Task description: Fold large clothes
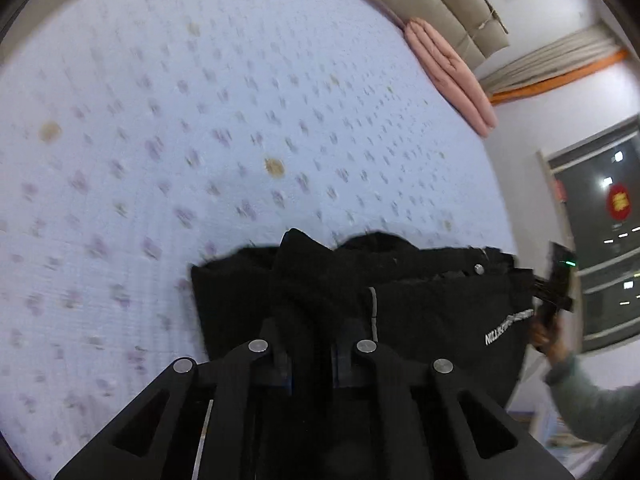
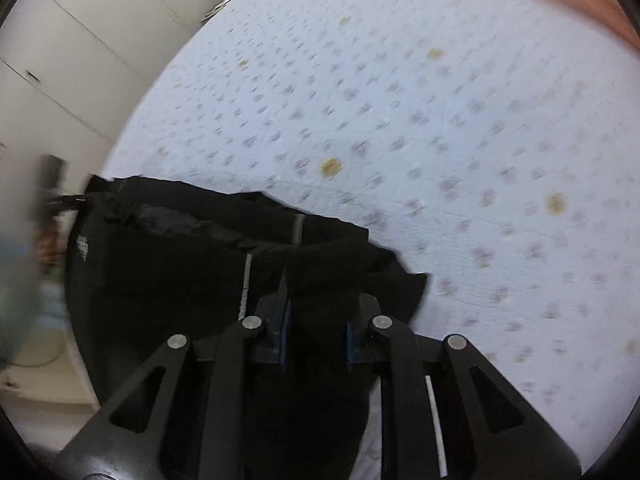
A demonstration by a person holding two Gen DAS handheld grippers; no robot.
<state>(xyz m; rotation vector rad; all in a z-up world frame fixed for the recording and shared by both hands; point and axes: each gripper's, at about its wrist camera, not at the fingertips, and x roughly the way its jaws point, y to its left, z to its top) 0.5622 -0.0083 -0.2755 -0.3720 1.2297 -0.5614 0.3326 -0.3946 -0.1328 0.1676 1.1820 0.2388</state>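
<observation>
A black garment (image 1: 420,312) with white lettering and a grey zip hangs bunched over the near edge of the bed. In the left wrist view my left gripper (image 1: 312,344) is shut on a thick fold of it, and cloth rises between the fingers. In the right wrist view my right gripper (image 2: 316,320) is likewise shut on a fold of the black garment (image 2: 168,272). The garment stretches between the two grippers. At the left wrist view's right edge, a hand in a grey-green sleeve holds the right gripper (image 1: 556,292) at the garment's far corner.
The white mattress (image 1: 200,120) with small purple marks and a few brown stains spreads ahead in both views (image 2: 440,120). A folded pink quilt (image 1: 452,76) lies against the beige headboard (image 1: 440,0). White wardrobe doors (image 2: 60,60) stand to the left, and a dark window (image 1: 600,240) to the right.
</observation>
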